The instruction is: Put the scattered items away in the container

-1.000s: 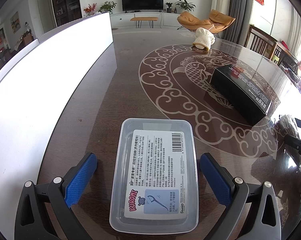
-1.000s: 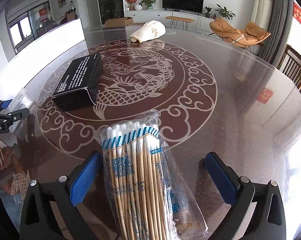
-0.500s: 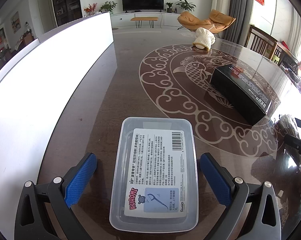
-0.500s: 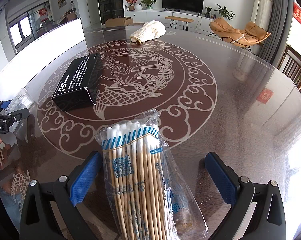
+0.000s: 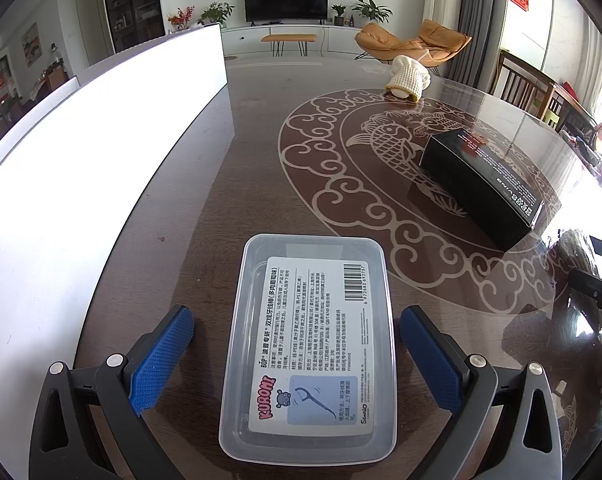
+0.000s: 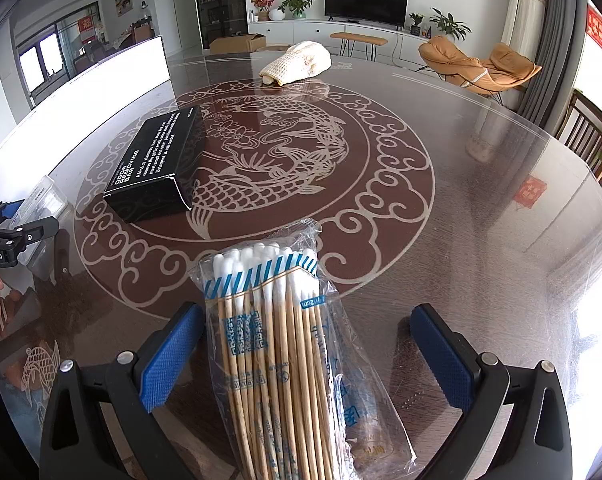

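While both our grippers are wide open and holding nothing, we are at the picking-up step. Our right gripper [image 6: 307, 354] sits around the clear plastic bag of wooden cotton swabs [image 6: 289, 356], with one blue pad on each side and a gap on both sides. Next, we think, we need to squeeze the bag softly, lift it, and carry it left to the box.

Our left gripper [image 5: 297, 354] sits around the clear plastic box [image 5: 311, 344], not touching it. A flat floss pick packet with a white printed label [image 5: 315, 344] already lies inside, so the job looks partly done. The box may slide, so holding it steady could help.

On the shiny dark table with the fish drawing [image 6: 481, 208] a long black cardboard box [image 6: 157, 166] lies between the swabs and the clear box, so we should go around or over it. A cream knitted thing [image 6: 299, 65] lies far back; we cannot tell what it is.
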A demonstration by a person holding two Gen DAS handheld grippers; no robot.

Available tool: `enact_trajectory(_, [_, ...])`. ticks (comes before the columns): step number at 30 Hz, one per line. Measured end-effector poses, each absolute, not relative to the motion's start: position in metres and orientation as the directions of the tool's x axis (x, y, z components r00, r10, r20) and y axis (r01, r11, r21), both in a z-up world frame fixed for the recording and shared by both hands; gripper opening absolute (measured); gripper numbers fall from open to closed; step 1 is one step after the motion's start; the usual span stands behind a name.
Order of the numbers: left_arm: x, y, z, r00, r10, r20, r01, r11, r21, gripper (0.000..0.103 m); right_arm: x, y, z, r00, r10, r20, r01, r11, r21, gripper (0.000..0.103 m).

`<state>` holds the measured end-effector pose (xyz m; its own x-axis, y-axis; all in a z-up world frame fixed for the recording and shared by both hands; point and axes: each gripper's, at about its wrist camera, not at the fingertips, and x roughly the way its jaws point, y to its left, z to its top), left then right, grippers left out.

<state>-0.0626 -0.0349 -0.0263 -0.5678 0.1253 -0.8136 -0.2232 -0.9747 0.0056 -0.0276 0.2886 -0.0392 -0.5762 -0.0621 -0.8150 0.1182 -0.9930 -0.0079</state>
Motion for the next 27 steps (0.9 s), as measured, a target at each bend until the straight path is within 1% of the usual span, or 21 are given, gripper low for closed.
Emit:
enact_trajectory(13, [-0.062, -0.031, -0.025, -0.569, 0.131, -0.812, -0.240, -0.971, 0.012, 0.103, -0.028, 0.289, -0.039, -0.576, -0.062, -0.815, 0.118, -0.993, -0.008, 0.103])
enact_trajectory(15, [-0.063, -0.030, -0.024, -0.572, 0.149, -0.806, -0.259, -0.966, 0.005, 0.096, -0.028, 0.289, -0.039, -0.576, -0.062, -0.815, 0.118, -0.993, -0.008, 0.103])
enact_trajectory(17, [-0.064, -0.029, -0.019, -0.593, 0.156, -0.790, -0.258, -0.966, 0.004, 0.060, -0.028, 0.289, -0.039, -0.576, -0.065, -0.815, 0.120, -0.993, -0.006, 0.103])
enact_trajectory(18, [-0.065, -0.028, -0.017, -0.595, 0.156, -0.789, -0.257, -0.967, 0.002, 0.060, -0.027, 0.290, -0.039, -0.578, -0.070, -0.813, 0.121, -0.993, 0.000, 0.102])
enact_trajectory(20, [-0.066, -0.026, -0.016, -0.584, 0.165, -0.795, -0.257, -0.966, -0.012, 0.060, -0.023, 0.292, -0.032, -0.605, -0.078, -0.793, 0.119, -0.993, 0.007, 0.060])
enact_trajectory(21, [-0.064, -0.028, -0.014, -0.573, 0.192, -0.797, -0.257, -0.965, -0.048, 0.060, -0.023, 0.293, -0.029, -0.607, -0.070, -0.792, 0.111, -0.994, 0.003, 0.035])
enact_trajectory(23, [-0.053, -0.033, -0.003, -0.567, 0.255, -0.783, -0.250, -0.959, -0.131, 0.060, -0.019, 0.298, -0.018, -0.607, -0.120, -0.785, 0.098, -0.992, 0.077, 0.034])
enact_trajectory(24, [-0.045, -0.035, 0.006, -0.576, 0.271, -0.771, -0.251, -0.957, -0.148, 0.060, -0.015, 0.299, -0.009, -0.621, -0.143, -0.771, 0.095, -0.990, 0.108, 0.034])
enact_trajectory(27, [-0.022, -0.036, 0.024, -0.601, 0.291, -0.744, -0.255, -0.952, -0.166, 0.060, 0.001, 0.292, 0.013, -0.656, -0.184, -0.732, 0.121, -0.983, 0.139, 0.034])
